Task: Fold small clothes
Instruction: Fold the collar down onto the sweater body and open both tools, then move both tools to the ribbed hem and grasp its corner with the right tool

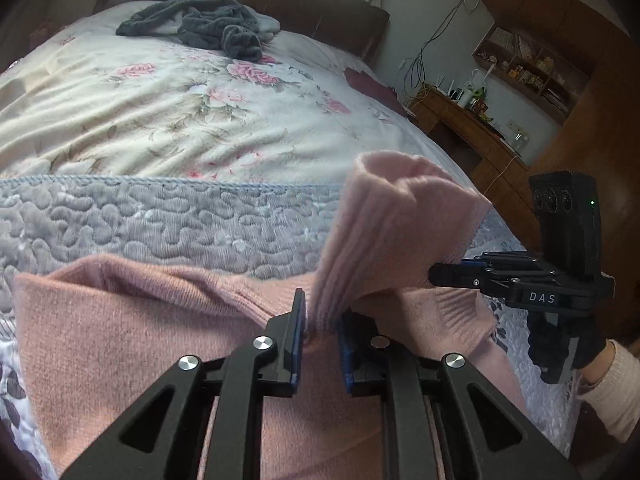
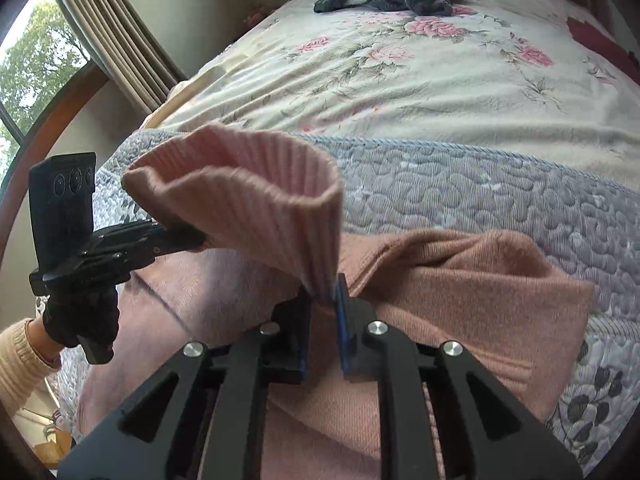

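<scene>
Pink knit sweater (image 1: pixel 120 320): lay spread on the grey quilted blanket (image 1: pixel 160 220) at the near edge of the bed (image 1: pixel 160 120). Ribbed hem raised off the blanket, stretched between both grippers. Left gripper (image 1: pixel 320 320): clamped on one end of the hem. Right gripper (image 2: pixel 324 300): clamped on the other end. Grey garment pile (image 1: pixel 200 26): far end of bed, well apart.

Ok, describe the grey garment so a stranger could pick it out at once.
Start at the bed's floral blanket and look toward the dark headboard. A crumpled grey fleece garment lies there. Unlike the pink sweater held by both grippers, it is dark, fuzzy and untouched.
</scene>
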Tool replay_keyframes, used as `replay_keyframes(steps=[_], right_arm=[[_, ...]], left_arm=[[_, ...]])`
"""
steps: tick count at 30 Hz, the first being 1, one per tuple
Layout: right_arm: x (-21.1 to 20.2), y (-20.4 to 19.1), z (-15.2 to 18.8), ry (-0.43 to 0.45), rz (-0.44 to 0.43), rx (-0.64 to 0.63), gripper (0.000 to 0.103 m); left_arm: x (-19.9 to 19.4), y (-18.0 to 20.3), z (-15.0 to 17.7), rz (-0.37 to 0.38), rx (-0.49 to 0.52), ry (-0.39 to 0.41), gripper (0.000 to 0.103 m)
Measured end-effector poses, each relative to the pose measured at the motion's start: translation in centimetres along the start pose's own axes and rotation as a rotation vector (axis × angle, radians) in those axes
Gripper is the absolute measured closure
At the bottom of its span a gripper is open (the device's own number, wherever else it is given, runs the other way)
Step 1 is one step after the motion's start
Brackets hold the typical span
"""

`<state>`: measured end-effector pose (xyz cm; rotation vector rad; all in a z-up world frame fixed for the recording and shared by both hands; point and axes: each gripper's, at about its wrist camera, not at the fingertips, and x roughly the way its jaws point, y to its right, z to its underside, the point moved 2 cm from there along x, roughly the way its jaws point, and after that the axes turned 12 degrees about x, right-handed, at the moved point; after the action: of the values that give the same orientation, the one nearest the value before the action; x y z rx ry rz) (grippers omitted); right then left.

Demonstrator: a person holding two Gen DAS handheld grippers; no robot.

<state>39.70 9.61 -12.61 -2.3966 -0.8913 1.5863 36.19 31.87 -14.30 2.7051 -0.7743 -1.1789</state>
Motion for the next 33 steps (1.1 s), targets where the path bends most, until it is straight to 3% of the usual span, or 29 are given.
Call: replay_keyframes(steps=[7, 11, 13, 14, 17, 18, 19, 20, 21, 22, 27, 33], right_arm=[[-1.2, 1.5, 5.3, -0.085, 0.015, 0.017, 0.088], [-1.8, 2.7, 5.5, -0.097, -0.087, 0.172, 0.081], [-1.4, 2.9, 5.1, -0.098, -0.155, 0.277, 0.067], [-0.7, 2.9, 4.9, -0.112, -0.179, 0.318, 0.065], [1.8, 2.5, 5.1, -0.178, -0.149, 0.383, 0.065], [2.4, 2.4, 5.3, -0.191, -0.145, 0.398, 0.065], [2.8, 2.2, 5.5, -0.194, -0.163, 0.413, 0.072], [3.0, 2.0, 5.6, -0.202, -0.175, 0.42, 0.081], [3.2, 1.9, 5.6, -0.215, -0.177, 0.422, 0.095], [3.1, 1.8, 5.6, -0.21, -0.182, 0.424, 0.095], [0.4, 2.8, 4.8, -0.149, -0.152, 0.423, 0.096], [2.2, 2.9, 5.8, -0.19, -0.049, 0.372, 0.096]], left_arm=[[-1.8, 0.1, 5.6, 0.019, -0.043, -0.091, 0.086], [-2.4, -1.0, 6.0, 0.057, -0.168, -0.077, 0.072], [-1.9, -1.1, 5.4, 0.098, -0.235, -0.07, 0.065], [-1.3, -1.0, 5.2, 0.121, -0.27, -0.079, 0.057], [0.9, -0.3, 5.2, 0.129, -0.321, -0.153, 0.053], [1.3, 0.0, 5.3, 0.122, -0.321, -0.166, 0.053], [1.5, 0.3, 5.3, 0.112, -0.317, -0.165, 0.054], [1.6, 0.5, 5.3, 0.096, -0.312, -0.165, 0.062], [1.6, 0.6, 5.2, 0.099, -0.312, -0.164, 0.073], [1.6, 0.5, 5.1, 0.107, -0.319, -0.168, 0.094], [-0.1, -0.5, 4.2, 0.035, -0.275, -0.125, 0.095], [1.6, -1.2, 5.2, -0.027, -0.229, -0.195, 0.094]])
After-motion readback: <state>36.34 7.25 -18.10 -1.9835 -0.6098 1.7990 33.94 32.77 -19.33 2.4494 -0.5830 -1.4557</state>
